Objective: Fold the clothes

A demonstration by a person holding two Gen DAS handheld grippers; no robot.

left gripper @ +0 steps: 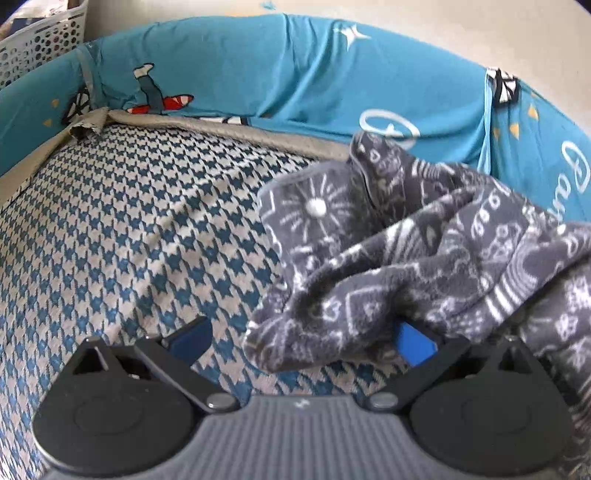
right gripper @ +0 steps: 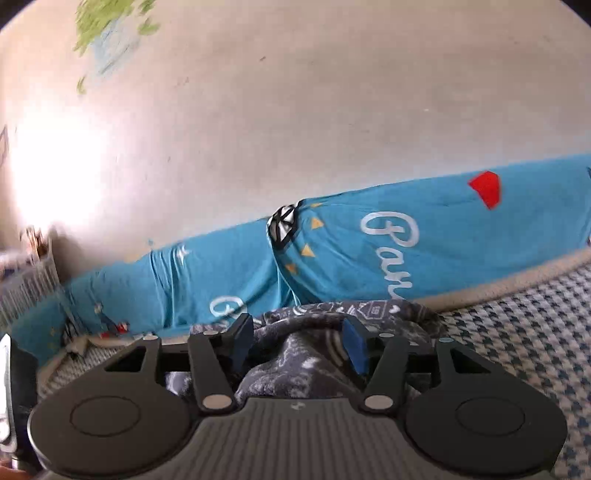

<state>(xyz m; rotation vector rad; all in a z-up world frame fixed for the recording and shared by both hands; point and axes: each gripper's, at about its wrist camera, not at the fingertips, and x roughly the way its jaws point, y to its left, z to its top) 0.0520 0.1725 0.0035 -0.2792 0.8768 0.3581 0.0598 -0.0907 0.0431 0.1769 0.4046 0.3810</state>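
A: Two tongs in shot, one garment. Left tongs (left gripper: 301, 338) are spread wide; the grey patterned garment (left gripper: 424, 251) lies bunched on the bed (left gripper: 129, 229), draped over the right-hand blue pad (left gripper: 413, 338). Nothing pinched.

B: Right tongs (right gripper: 299, 345)?

A: Roughly half open. Same garment is heaped between the pads and under them, but the pads don't look pressed on it. Loose, call it released.

B: Where's the cloth, exactly?

A: On the houndstooth bed cover, near the far edge, just in front of the blue printed bumper (left gripper: 295, 74) along the wall (right gripper: 295, 110).

B: Step in hand?

A: My read: regrasping to start or redo a fold; it's still crumpled, so early. To do it well, find a real hem or corner, not a mid-fabric bulge. Close on a single layer, pull the piece flat first, then fold. Fleecy cloth likely drags on the cover.

B: View differences?

A: Left wrist looks down and shows the garment's spread, the open bed beside it and a white perforated basket (left gripper: 40, 40) in the corner. Right wrist looks nearly level: mostly wall, a green decal (right gripper: 107, 22), little of the garment's outline. It's blurry too.
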